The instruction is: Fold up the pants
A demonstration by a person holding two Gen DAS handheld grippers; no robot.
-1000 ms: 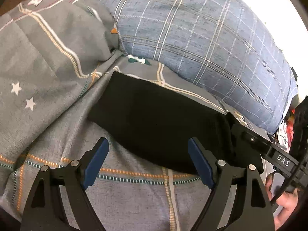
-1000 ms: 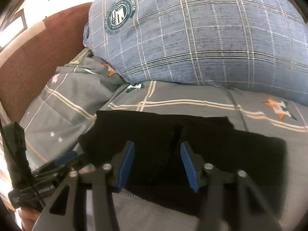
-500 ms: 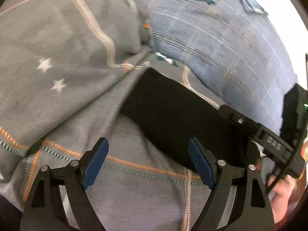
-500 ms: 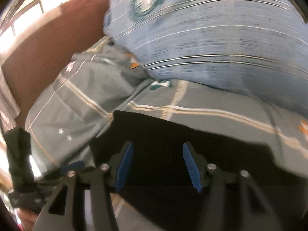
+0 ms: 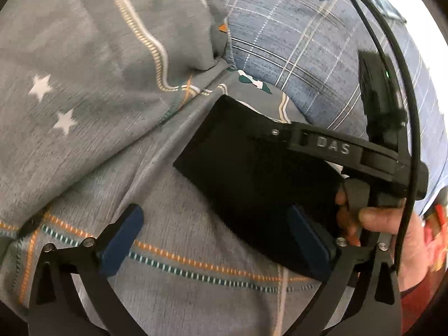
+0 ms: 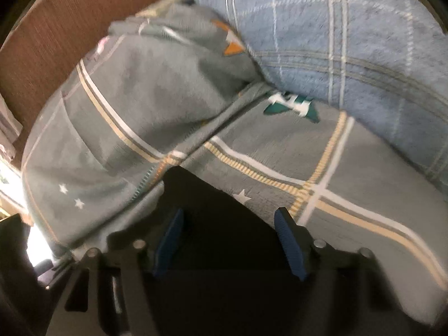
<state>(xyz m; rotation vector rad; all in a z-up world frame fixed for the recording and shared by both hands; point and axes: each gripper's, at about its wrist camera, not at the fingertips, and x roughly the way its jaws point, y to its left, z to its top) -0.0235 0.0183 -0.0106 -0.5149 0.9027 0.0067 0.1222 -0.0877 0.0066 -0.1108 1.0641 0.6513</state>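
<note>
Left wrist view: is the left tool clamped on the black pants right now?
No. The left tool has its blue pads spread wide and still opening; one pad sits over the grey bedsheet, the other at the edge of the black pants, neither pinching cloth.

Pants [image 5: 252, 173] on bedsheet [image 5: 173, 288], before pillow [image 5: 302, 56]

Hidden and blurred parts
The black pants [image 6: 224, 224] run out past the bottom edge; the right wrist view is motion-blurred throughout.
</note>
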